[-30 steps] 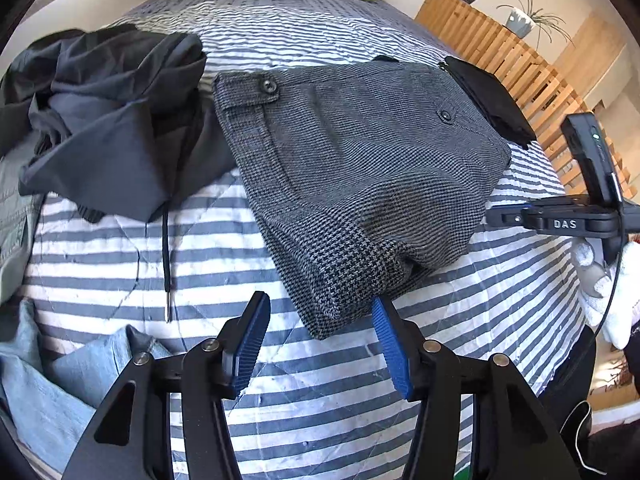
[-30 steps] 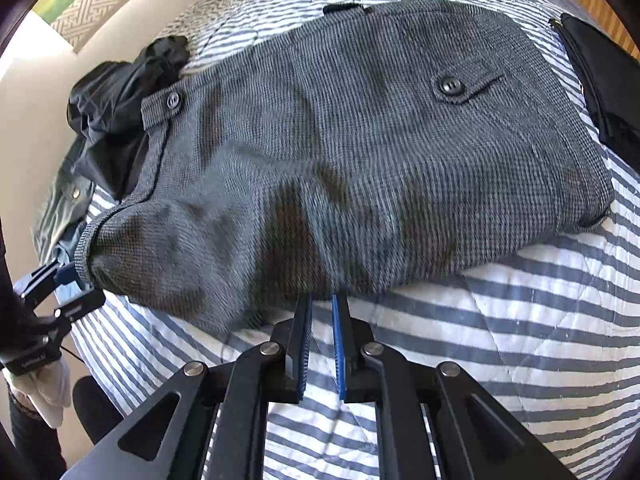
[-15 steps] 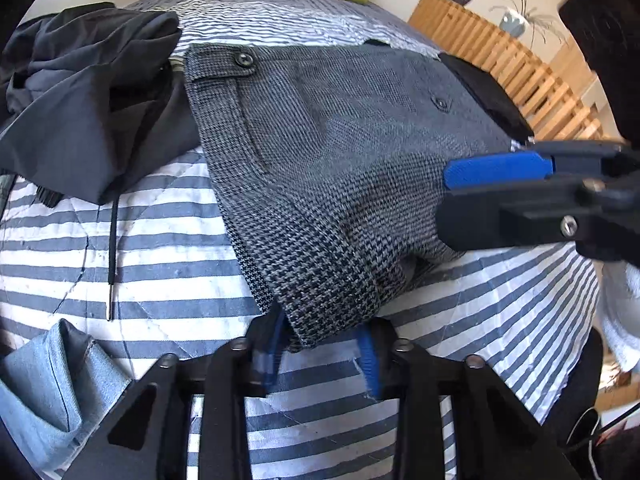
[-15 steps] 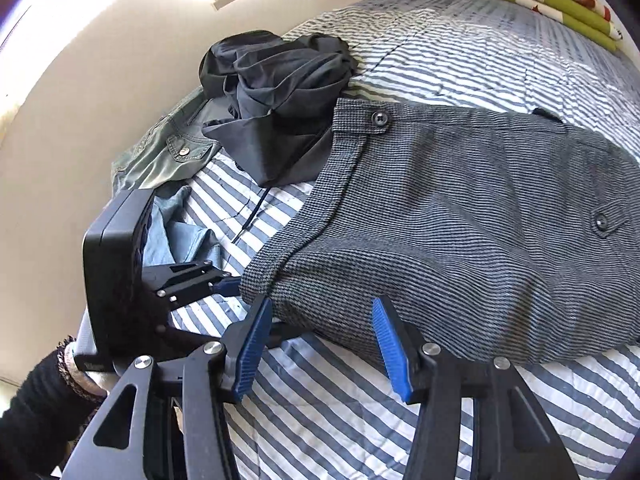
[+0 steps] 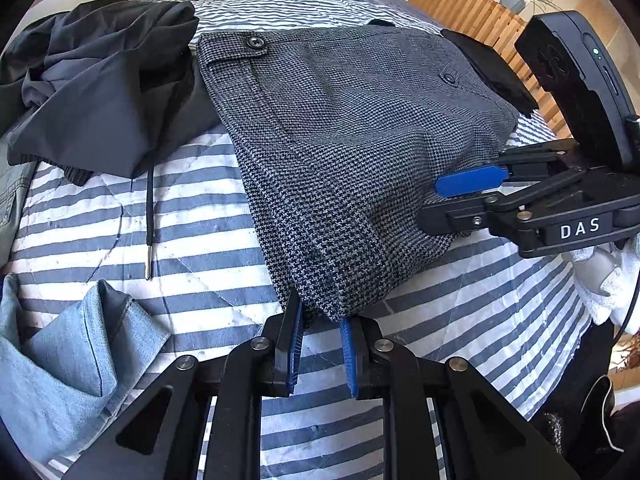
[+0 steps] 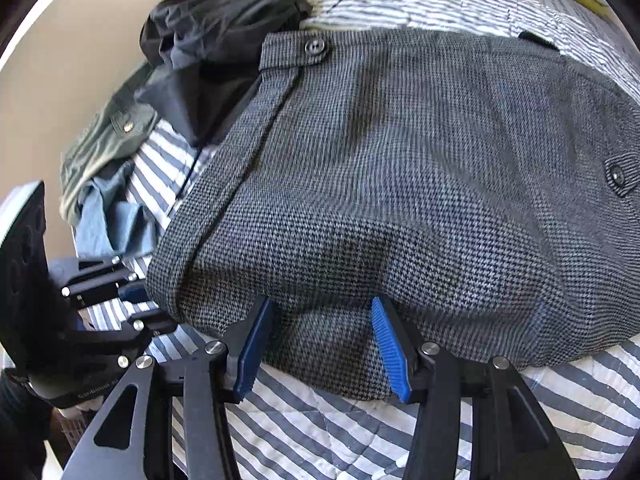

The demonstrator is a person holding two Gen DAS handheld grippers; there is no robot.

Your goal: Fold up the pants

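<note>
Grey houndstooth pants (image 5: 360,140) lie folded on the striped quilt (image 5: 180,240), waistband button at the far left. My left gripper (image 5: 320,328) is at their near corner. Its jaws are closing, and the blue pads pinch the corner fabric between them. My right gripper (image 6: 320,320) stands open astride the pants' (image 6: 400,160) near edge. Fabric lies between its pads but is not squeezed. In the left wrist view the right gripper (image 5: 448,204) reaches in from the right edge. In the right wrist view the left gripper (image 6: 140,300) shows at the left.
A dark hoodie (image 5: 100,80) with a dangling drawstring (image 5: 150,220) is heaped at the far left. Pale denim (image 5: 60,360) lies at the near left, an olive garment (image 6: 108,132) beyond it. A black item (image 5: 492,68) and a wooden slatted unit (image 5: 460,4) flank the right.
My left gripper came down onto the pants' near corner and closed around it. My right gripper went from shut to open and slid left along the near edge.
</note>
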